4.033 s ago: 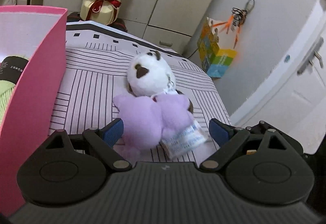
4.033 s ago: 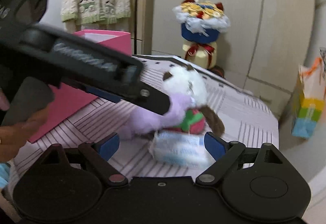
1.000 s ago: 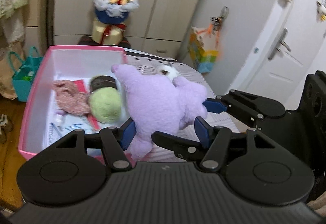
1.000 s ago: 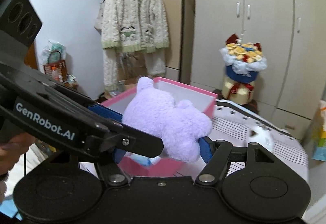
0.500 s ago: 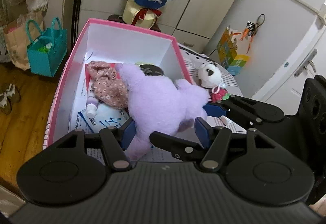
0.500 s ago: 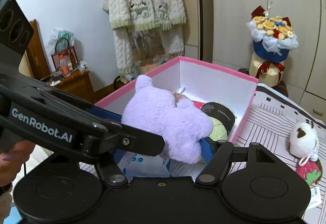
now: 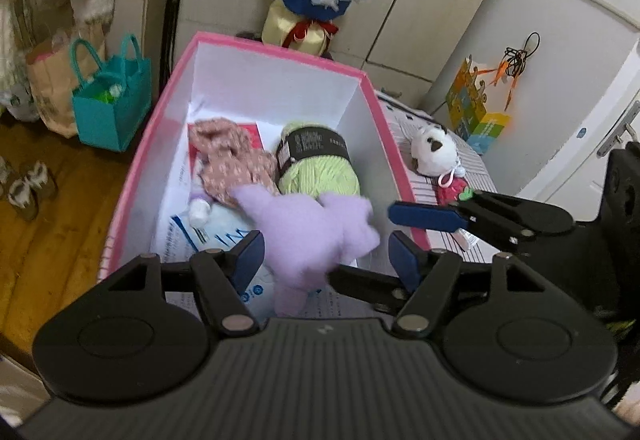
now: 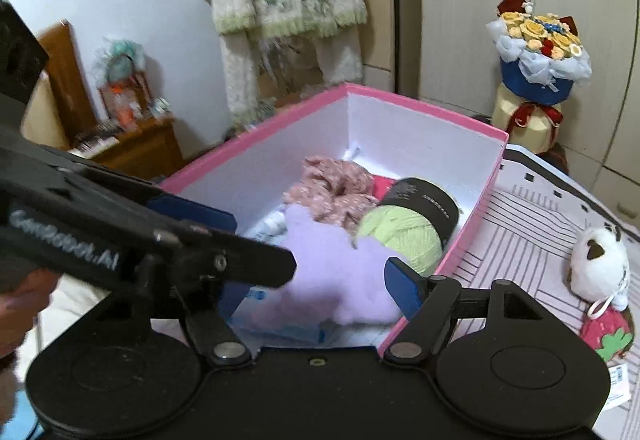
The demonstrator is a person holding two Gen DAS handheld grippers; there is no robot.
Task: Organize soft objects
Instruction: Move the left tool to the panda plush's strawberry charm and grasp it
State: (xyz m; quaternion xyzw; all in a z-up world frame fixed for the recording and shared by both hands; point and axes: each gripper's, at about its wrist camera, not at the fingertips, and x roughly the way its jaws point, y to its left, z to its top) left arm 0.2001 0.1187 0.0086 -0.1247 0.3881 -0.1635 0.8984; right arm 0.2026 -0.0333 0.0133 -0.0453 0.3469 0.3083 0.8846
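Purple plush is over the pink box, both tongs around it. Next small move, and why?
Probably lift both tongs clear. Their jaws are opening, and the plush looks blurred, already dropping into the box beside the yarn. The white toy lies outside.

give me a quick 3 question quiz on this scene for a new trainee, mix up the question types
1. True or false: the purple plush toy is inside the pink box.
2. Multiple choice: where is the white plush toy? A) in the box B) on the striped cloth beside the box C) on the wooden floor
3. Short answer: what lies next to the green yarn ball, on its left in the left wrist view?

Key:
1. True. It lies between the fingers of the left gripper and right gripper, whose jaws are opening; no pad visibly presses on it.
2. B
3. The pink floral cloth.
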